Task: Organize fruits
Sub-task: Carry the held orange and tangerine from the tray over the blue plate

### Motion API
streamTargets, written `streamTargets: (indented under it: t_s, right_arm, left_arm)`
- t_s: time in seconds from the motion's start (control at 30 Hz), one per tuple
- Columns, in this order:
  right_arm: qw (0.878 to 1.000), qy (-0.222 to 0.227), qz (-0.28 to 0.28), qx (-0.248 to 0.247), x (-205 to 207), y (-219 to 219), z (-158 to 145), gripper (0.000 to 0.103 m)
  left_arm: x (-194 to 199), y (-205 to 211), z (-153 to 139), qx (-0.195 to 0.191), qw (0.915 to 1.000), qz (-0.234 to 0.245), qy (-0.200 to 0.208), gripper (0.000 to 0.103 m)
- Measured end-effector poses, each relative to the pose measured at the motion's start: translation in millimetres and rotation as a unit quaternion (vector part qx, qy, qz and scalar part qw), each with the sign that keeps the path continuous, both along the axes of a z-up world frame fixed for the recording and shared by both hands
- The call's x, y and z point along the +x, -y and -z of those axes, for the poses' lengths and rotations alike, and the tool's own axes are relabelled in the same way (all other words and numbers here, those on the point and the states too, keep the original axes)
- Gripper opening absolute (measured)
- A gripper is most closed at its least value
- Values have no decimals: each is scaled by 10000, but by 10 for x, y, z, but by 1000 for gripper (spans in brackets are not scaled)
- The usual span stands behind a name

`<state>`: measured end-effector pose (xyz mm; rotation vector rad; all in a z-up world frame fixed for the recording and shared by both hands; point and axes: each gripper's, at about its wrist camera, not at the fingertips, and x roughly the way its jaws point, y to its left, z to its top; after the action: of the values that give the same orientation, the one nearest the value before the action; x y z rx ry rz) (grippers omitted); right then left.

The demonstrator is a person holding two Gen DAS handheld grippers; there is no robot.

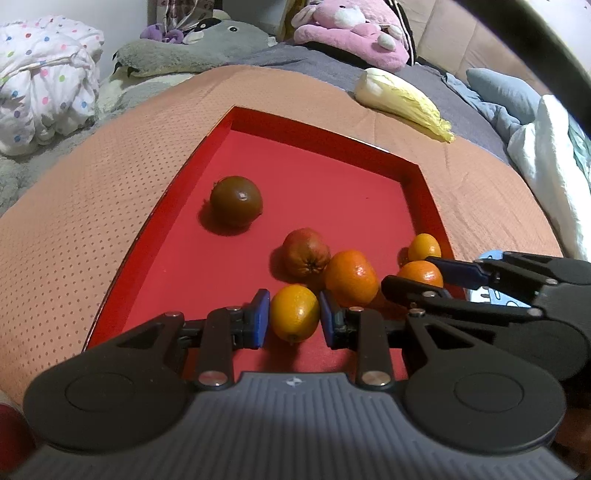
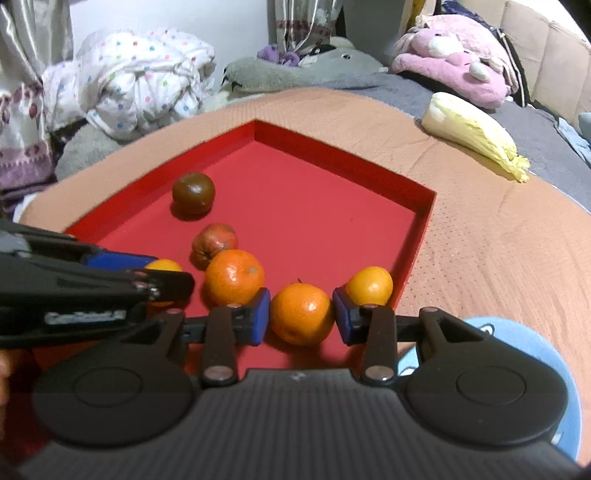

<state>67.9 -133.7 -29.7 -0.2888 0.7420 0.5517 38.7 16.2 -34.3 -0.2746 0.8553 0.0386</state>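
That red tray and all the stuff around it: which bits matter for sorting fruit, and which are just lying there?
Belongs to the job:
shallow red tray
orange citrus fruits
reddish apple
dark brown round fruit

Just lying about:
pale napa cabbage
pink plush toy
polka-dot white quilt

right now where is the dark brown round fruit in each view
Left wrist view: the dark brown round fruit lies left of centre, near the left wall of the red tray.
Right wrist view: upper left of the tray floor.
Shared landmark: the pale napa cabbage beyond the tray.

Six fruits lie in the red tray [image 1: 424, 192]: four oranges [image 1: 350, 277], a reddish apple [image 1: 306, 252], a dark tomato [image 1: 236, 200].
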Motion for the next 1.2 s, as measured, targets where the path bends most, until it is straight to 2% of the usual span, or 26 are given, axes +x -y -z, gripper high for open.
streamTargets:
  t_s: [0.33, 0.77, 1.2]
  right_arm:
    - [9989, 210, 142, 389, -282, 240, -279, 40]
    - [9970, 507, 530, 242, -539, 735, -499, 40]
    - [9934, 422, 1061, 127, -673, 1254, -382, 40]
  left_arm:
    - [-44, 178, -134, 118, 9995, 114, 288, 34]
    - [-27, 723, -294, 121, 9953, 651, 706, 34]
    - [55, 1138, -247, 185, 9879, 1320, 788, 34]
